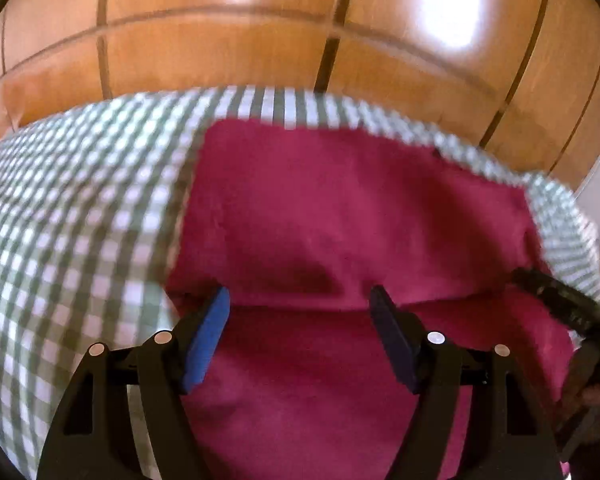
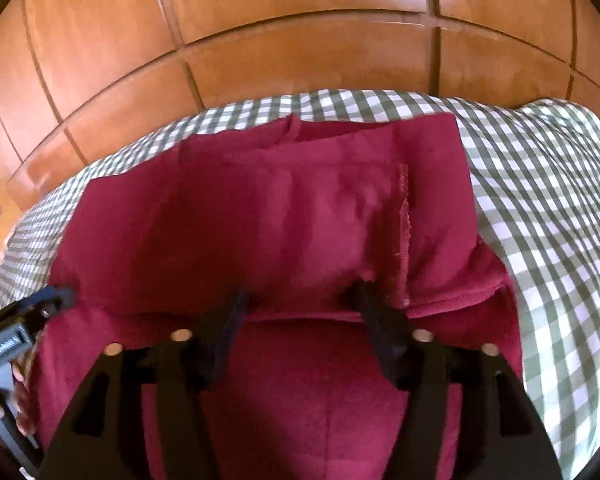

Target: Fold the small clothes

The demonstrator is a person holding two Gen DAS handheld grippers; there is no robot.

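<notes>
Right wrist view: both tongs, left tongs (image 1: 300, 300) and right tongs (image 2: 300, 296), released; regrasp red garment's (image 2: 260, 220) six-o'clock fold edge evenly.

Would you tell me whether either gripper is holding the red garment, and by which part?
Neither: left gripper and right gripper stand open above the red garment.

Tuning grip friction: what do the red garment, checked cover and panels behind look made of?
Red garment: soft napped knit, likely fleece or terry; matte, fuzzy, with a raised seam. Checked cover: thin woven cloth, probably cotton gingham; flat green-and-white print, matte. Panels: wood or wood-look laminate, glossy; bright glare patches and dark joint lines. Which of the two cannot be told.
</notes>
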